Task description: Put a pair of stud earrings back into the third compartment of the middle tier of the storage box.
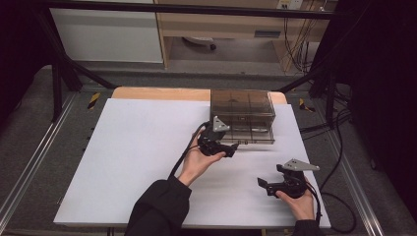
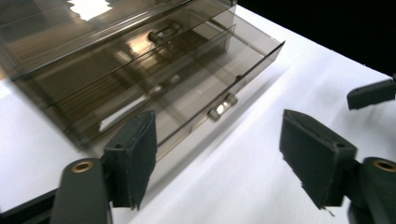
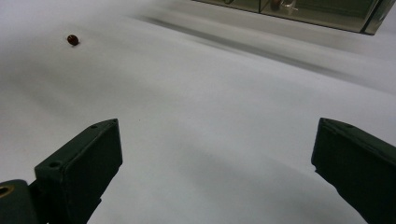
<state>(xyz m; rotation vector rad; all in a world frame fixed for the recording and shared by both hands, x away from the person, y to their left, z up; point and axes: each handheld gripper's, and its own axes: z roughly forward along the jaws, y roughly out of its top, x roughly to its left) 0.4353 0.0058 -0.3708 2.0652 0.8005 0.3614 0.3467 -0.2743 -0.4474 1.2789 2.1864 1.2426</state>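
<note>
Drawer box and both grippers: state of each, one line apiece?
drawer box: upright on the white table
bottom drawer: pulled partly out
upper drawer: closed
left gripper: open, empty, in front of the bottom drawer
right gripper: open, empty

A black sleeve (image 1: 160, 206) is worn on the left arm; only a dark cuff is seen at the right wrist. The left gripper (image 1: 235, 146) and right gripper (image 1: 262, 184) are built in black — each topped by a grey three-cornered plate and trailed by a black cable. Brass-coloured bushings are set at the jaw roots, and the dark pads (image 2: 137, 156) are worn at the edges.
</note>
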